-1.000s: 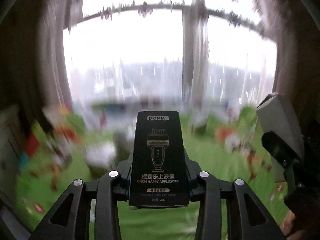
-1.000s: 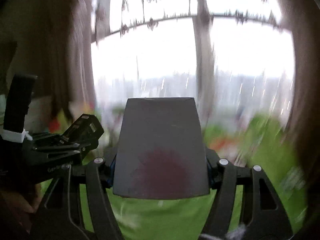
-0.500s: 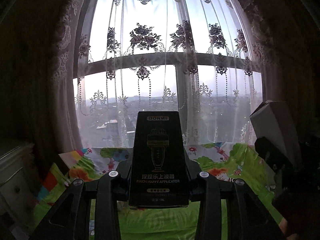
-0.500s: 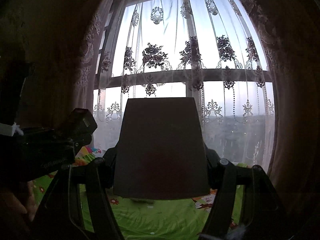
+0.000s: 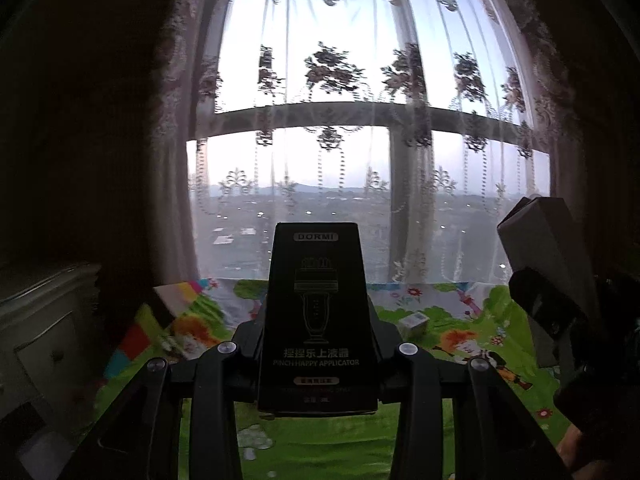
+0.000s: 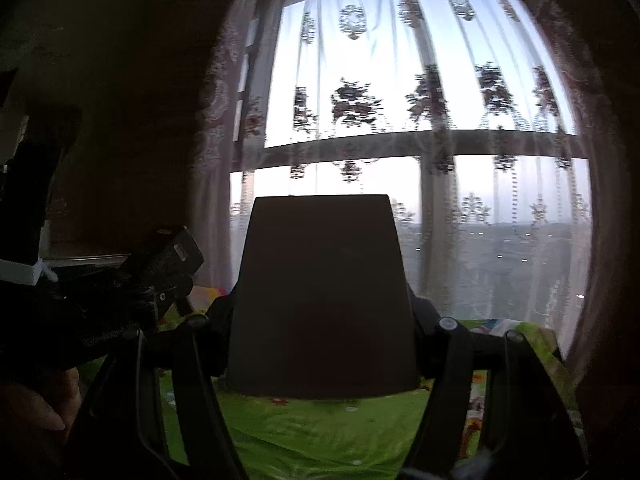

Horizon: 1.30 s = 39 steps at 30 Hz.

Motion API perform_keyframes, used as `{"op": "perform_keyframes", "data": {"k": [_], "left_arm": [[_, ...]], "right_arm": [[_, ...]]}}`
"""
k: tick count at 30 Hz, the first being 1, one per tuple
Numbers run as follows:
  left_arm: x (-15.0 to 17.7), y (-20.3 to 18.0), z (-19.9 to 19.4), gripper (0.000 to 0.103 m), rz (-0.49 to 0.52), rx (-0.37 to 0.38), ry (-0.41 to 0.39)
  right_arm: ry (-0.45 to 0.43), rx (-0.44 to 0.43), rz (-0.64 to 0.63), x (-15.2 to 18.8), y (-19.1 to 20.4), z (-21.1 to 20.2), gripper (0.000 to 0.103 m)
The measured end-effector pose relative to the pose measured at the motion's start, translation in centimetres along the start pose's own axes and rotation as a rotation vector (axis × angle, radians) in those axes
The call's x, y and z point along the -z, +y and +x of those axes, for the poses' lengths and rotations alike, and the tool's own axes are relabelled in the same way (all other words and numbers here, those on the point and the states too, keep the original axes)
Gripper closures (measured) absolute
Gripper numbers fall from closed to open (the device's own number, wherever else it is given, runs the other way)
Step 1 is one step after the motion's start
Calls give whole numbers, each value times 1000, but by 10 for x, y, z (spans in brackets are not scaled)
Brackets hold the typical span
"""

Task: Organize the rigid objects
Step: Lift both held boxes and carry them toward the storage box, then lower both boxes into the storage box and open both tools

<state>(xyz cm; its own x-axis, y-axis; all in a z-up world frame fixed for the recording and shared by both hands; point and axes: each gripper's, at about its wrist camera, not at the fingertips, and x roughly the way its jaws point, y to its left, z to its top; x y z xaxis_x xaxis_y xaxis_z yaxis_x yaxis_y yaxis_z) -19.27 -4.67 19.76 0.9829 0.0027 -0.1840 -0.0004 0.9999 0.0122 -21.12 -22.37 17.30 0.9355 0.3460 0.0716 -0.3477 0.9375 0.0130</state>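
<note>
Left gripper [image 5: 318, 360] clamped on black box [image 5: 318, 312], upright, label facing camera. Right gripper [image 6: 322, 344] clamped on wider grey box [image 6: 322, 296], also upright. Both boxes carried high above green mat [image 5: 440, 432], aimed at window with lace curtain [image 5: 360, 100]. Grey box also seen at right edge of left view, just beside black box's gripper.

Risks, as judgement:
- Hands close together; a careless swing could knock the boxes or grippers against each other and twist one out of its clamp.
- Smooth cardboard faces, held only near bottom end; a quick tilt could let a box slide through the pads and drop onto mat.
- Grey box blocks most of right camera's forward view, black box the middle of left view; landing spot hard to judge, so misplacement likely.
- Dim room against bright window; mat detail poor.

Surroundings: small pale box [image 5: 414, 322] on mat near far edge, below curtain; could sit in the way of a set-down there. White cabinet [image 5: 44, 332] off mat's left edge. Colourful mat border at far left corner. No container or sorting spot visible.
</note>
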Motion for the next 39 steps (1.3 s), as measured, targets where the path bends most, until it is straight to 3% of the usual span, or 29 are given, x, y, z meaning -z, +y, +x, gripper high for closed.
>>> {"op": "perform_keyframes", "data": {"k": [10,22,30,39], "left_arm": [[18,57,-27,63,-53,-105,76],[39,126,-73,63,-125,-274,101],[69,169,-97,63,-196,-362,199],[110,220,-118,63,-314,-458,325]], "right_arm": [[61,-223,-48,-1,58,14,34],[92,-473,-136,0,138,21,34],[194,-639,-148,8,182,28,34],[304,-769,-233,23,228,32,34]]}}
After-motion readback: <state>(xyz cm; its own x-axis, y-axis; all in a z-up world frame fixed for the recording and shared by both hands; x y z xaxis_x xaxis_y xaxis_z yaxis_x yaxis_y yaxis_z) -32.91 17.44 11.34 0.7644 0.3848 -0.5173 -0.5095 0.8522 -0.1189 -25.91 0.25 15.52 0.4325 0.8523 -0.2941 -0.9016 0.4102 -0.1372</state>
